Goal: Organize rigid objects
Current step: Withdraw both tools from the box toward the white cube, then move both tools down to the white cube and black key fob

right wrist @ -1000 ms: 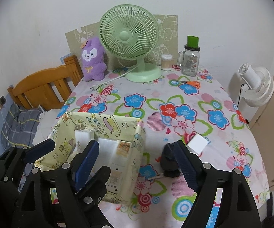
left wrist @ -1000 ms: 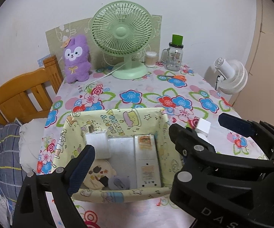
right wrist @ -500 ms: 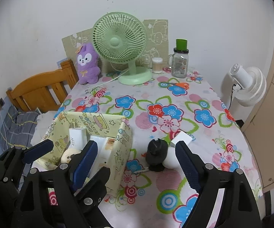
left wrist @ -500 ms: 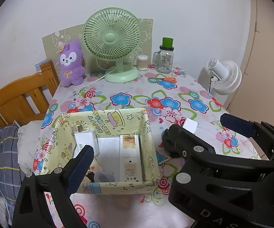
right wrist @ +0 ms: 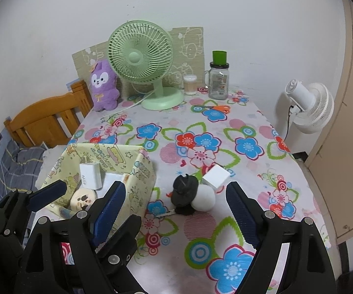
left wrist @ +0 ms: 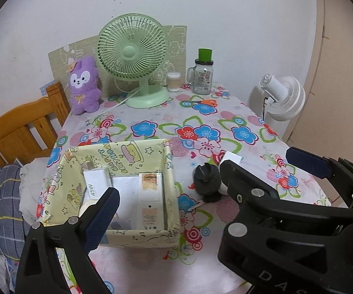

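Closest to the lens in the right wrist view, the right gripper (right wrist: 176, 210) sits bottom center with its fingers spread wide and nothing between them. The left gripper (right wrist: 46, 193), bottom left, is cut off by the frame edge; in its own view the left gripper (left wrist: 201, 186) also looks spread and empty, but its right finger is blocked by the other gripper's black frame, which hides the lower right.

Just past the fingertips, center frame, there's a black adapter (right wrist: 185, 188) touching a white ball (right wrist: 204, 198), with a white cube (right wrist: 216, 177) right behind. A thin metal bit pokes out under the adapter, hard to make out.

Left of center is the yellow cartoon-print fabric box (right wrist: 142, 171) holding a white charger (right wrist: 90, 175), 2 flat white boxes and a round beige thing.

Far back: green fan (right wrist: 139, 56), purple plush (right wrist: 103, 85), jar (right wrist: 218, 78), orange scissors (right wrist: 215, 108).
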`<state>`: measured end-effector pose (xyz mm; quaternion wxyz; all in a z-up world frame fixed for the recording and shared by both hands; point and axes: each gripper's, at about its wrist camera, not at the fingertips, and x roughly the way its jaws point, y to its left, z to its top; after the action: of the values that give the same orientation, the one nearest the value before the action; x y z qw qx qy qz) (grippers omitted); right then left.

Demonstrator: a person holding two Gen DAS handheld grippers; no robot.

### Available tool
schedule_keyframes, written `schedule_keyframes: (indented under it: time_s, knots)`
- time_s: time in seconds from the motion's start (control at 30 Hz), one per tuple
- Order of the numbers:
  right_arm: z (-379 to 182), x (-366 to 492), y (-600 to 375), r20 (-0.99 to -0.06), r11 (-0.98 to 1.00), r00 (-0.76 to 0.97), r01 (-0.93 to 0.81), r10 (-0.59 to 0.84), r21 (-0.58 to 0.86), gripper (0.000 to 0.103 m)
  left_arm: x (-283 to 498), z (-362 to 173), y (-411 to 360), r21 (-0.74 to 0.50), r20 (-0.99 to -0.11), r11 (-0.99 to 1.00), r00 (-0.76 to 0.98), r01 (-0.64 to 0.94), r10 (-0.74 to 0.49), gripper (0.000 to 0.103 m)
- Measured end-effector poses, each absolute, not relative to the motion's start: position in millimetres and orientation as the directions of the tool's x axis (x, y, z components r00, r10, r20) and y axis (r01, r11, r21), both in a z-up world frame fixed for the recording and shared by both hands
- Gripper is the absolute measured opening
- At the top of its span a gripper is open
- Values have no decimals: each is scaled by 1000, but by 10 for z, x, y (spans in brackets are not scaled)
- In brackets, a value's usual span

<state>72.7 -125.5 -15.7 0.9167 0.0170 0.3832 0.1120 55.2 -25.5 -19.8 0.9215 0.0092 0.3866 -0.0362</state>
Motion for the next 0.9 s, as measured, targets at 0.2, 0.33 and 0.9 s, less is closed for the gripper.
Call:
schedule_keyframes:
  time_s: [0.2, 0.33, 0.9]
  knots:
    - [-171, 699, -1380, -692, 978, 692, -176, 206, 115, 86, 548, -214, -376, -18, -712, 996, 698, 84, -72, 99]
    - [-206, 700, -1462, -692, 979, 694, -167, 199, 114, 86, 549, -239, -467, -7, -710, 996, 701, 84, -64, 99]
    - [-569, 831, -1864, -712, 985, 682, -148, 167, 89, 86, 690, -626, -918, -17, -730, 996, 680, 87, -71, 99]
